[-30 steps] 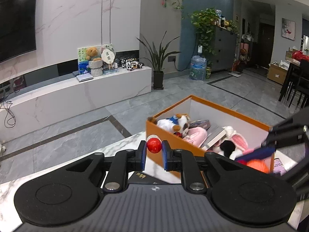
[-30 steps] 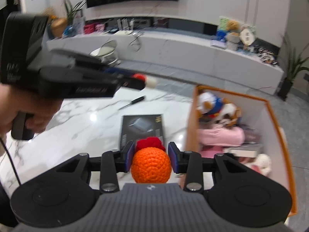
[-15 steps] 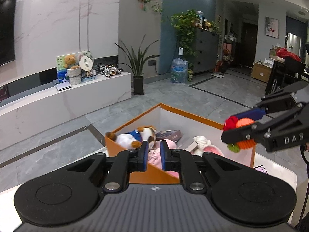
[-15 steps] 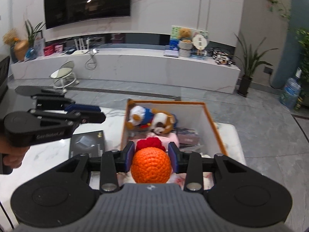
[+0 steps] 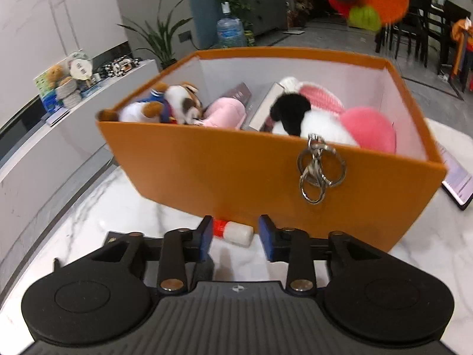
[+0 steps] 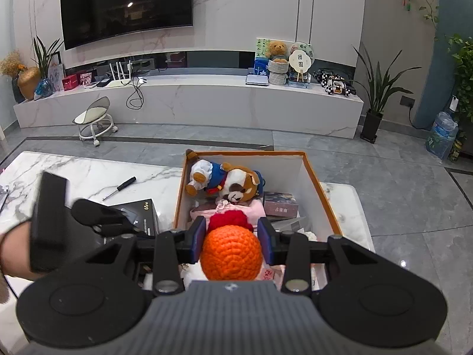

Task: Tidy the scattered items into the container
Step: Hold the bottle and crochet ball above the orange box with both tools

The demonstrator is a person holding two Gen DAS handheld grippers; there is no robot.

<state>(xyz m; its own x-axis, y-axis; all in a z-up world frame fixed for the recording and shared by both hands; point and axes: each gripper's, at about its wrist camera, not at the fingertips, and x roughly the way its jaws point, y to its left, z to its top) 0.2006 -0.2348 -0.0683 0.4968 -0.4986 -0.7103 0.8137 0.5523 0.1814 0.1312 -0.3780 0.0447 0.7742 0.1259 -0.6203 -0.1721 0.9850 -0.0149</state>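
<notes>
My left gripper (image 5: 235, 238), jaws just opened and empty, straddles the red-capped tube (image 5: 233, 231) on the desk (image 5: 88, 207) against the orange box (image 5: 236, 171). I'd close squarely; my right gripper (image 6: 232, 238) grips the crocheted orange ball (image 6: 232, 256) above the box.

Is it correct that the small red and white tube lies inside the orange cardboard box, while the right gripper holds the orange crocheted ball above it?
Not quite. The small red and white tube lies outside the orange cardboard box, on the white marble table against its front wall; the left wrist view shows this. The right gripper does hold the orange crocheted ball above the box.
</notes>
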